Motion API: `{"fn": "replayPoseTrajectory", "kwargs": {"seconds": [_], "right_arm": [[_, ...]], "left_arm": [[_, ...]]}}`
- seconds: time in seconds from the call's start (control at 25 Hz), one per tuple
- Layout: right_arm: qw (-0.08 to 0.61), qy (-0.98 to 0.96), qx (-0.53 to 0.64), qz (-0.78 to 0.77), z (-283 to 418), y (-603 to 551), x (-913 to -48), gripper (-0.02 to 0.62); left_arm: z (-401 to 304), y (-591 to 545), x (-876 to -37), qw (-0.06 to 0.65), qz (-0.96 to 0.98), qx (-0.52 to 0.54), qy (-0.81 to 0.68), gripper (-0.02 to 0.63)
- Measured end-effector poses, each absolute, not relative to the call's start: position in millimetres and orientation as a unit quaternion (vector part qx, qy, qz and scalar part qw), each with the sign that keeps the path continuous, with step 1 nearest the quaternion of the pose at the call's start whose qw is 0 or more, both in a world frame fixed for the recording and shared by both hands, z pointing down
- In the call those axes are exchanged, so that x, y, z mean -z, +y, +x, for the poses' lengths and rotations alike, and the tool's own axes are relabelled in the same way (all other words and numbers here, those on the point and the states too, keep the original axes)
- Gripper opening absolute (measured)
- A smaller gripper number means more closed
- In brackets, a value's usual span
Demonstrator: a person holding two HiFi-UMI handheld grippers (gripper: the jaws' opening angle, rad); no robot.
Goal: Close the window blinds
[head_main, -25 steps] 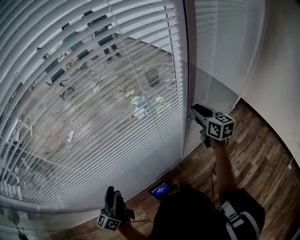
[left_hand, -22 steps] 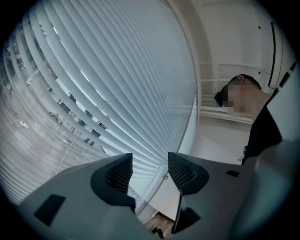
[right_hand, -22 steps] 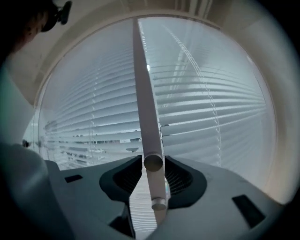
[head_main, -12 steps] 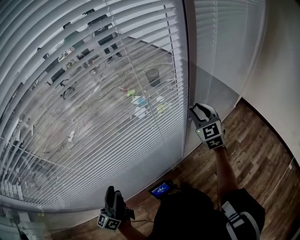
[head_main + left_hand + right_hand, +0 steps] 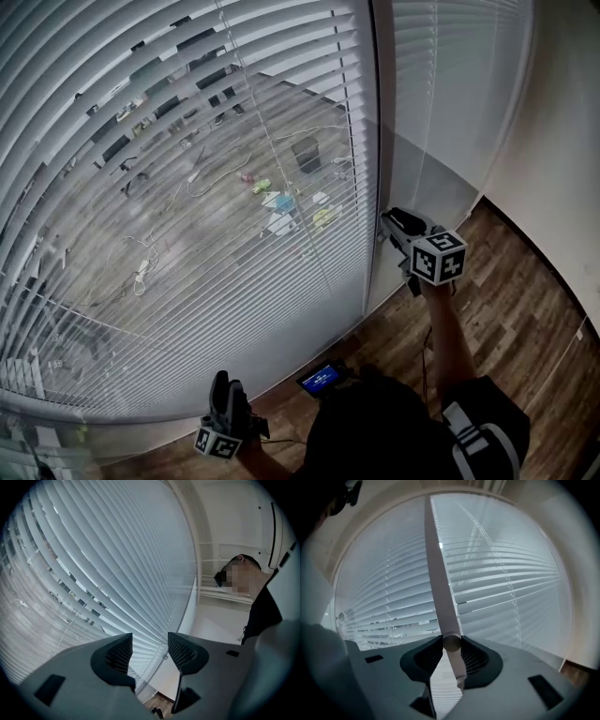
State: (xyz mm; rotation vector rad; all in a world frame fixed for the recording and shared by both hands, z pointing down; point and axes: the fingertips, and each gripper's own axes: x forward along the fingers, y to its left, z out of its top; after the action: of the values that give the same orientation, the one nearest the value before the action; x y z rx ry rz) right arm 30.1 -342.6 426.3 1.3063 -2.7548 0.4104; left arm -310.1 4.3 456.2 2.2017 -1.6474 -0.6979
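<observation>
White slatted blinds (image 5: 187, 187) cover the big window, tilted partly open so the ground outside shows between the slats. Their thin tilt wand (image 5: 375, 112) hangs at the blind's right edge. My right gripper (image 5: 389, 223) is raised to it and shut on the wand's lower end. In the right gripper view the wand (image 5: 440, 583) runs down between the pads of the right gripper (image 5: 451, 644), with the blinds (image 5: 511, 588) behind. My left gripper (image 5: 225, 380) hangs low near the floor, open and holding nothing. The left gripper (image 5: 150, 648) points up at the blinds (image 5: 93, 564).
A second, narrower blind panel (image 5: 450, 94) hangs right of the window post, next to a white wall (image 5: 562, 169). A small device with a blue screen (image 5: 321, 379) lies on the wood floor (image 5: 525, 319) near my body.
The right gripper, which had rolled around the wand half a second ago, has rolled back to how it was a second ago. The slats look little changed. The left gripper has not moved.
</observation>
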Motion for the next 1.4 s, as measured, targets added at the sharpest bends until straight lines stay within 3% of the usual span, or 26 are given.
{"fn": "replayPoseTrajectory", "kwargs": {"seconds": [0.24, 0.48, 0.68, 0.76, 0.96, 1.4], "right_arm": [[-0.005, -0.900, -0.174, 0.399, 31, -342, -426, 0.127], [0.096, -0.893, 0.025, 0.438, 26, -333, -421, 0.184], [0.161, -0.867, 0.103, 0.461, 22, -335, -421, 0.181], [0.165, -0.864, 0.102, 0.465, 22, -335, -421, 0.130], [0.129, -0.881, 0.026, 0.455, 25, -339, -424, 0.127], [-0.044, -0.890, -0.263, 0.371, 32, -346, -431, 0.127]], "left_arm": [[-308, 3, -456, 0.153, 0.770, 0.244, -0.570, 0.252], [-308, 3, -455, 0.155, 0.770, 0.242, -0.570, 0.253], [-306, 4, -455, 0.156, 0.769, 0.241, -0.571, 0.252], [-307, 5, -455, 0.155, 0.769, 0.241, -0.572, 0.253], [-310, 6, -457, 0.152, 0.765, 0.243, -0.576, 0.253], [-311, 7, -458, 0.152, 0.765, 0.244, -0.577, 0.252]]}}
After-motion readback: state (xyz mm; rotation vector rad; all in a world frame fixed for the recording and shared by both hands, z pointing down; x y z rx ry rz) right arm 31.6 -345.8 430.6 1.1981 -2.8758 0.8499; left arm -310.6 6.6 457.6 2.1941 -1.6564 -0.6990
